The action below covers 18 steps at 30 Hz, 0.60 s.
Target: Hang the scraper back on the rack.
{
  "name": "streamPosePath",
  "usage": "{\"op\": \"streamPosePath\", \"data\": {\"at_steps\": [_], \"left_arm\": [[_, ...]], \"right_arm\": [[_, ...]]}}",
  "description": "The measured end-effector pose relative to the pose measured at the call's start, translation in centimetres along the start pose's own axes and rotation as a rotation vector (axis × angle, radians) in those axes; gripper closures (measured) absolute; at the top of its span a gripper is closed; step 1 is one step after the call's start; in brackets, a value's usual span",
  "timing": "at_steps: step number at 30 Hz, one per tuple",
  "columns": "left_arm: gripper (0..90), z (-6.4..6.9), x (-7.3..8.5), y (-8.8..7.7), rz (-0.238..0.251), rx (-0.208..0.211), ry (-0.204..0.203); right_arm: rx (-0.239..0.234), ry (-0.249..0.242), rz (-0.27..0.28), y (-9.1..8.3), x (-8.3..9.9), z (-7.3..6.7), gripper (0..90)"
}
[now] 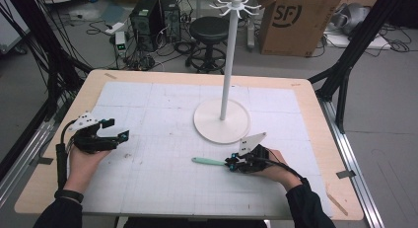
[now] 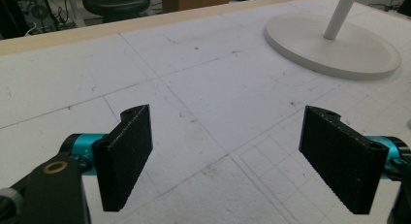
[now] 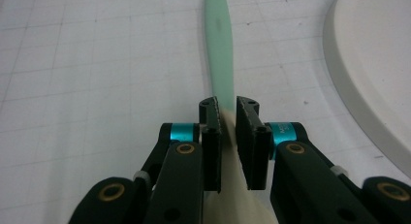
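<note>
Spatula, mint-green in the handle and cream at the blade end, lies flat on the white gridded mat with the right gripper clamped on it. In the right gripper view the two black jaws have pinched in on the neck where green meets cream, so the handle runs straight ahead of the gripper and the blade sits back under its body. I'd guess the grip is taken there because the neck is narrow enough to squeeze firmly while the spatula lies level on the mat.

Just off to that gripper's right, and a little beyond it, stands the white hanging rack, its round base close beside the jaws and its ring of hooks at the top of the pole; the handle's far end looks meant for such a hook.

Well away, past the handle's tip, the left gripper rests in the other hand with its jaws spread wide and nothing between them, apparently waiting.

Behind the table, a brown carton carries the letters "SF".
</note>
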<state>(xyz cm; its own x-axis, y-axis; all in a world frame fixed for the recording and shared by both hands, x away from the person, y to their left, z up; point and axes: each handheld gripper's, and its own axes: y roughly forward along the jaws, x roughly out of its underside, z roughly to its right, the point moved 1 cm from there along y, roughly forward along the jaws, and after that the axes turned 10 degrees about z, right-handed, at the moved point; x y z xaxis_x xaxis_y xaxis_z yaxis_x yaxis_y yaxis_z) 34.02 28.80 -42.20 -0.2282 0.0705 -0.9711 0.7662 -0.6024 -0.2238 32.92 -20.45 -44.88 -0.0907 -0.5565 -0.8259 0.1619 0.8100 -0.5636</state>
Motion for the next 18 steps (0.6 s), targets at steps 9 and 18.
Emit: {"op": "streamPosePath", "data": {"at_steps": [9, 18], "left_arm": [[20.2, 0.1, 0.1, 0.3, -0.007, 0.007, -0.001], [20.2, 0.0, 0.0, 0.0, 0.003, 0.003, -0.004]], "right_arm": [[0.014, -0.004, -0.010, 0.3, -0.1, -0.3, 81.0], [0.057, 0.078, 0.063, -1.2, -0.8, 0.3, 81.3]]}}
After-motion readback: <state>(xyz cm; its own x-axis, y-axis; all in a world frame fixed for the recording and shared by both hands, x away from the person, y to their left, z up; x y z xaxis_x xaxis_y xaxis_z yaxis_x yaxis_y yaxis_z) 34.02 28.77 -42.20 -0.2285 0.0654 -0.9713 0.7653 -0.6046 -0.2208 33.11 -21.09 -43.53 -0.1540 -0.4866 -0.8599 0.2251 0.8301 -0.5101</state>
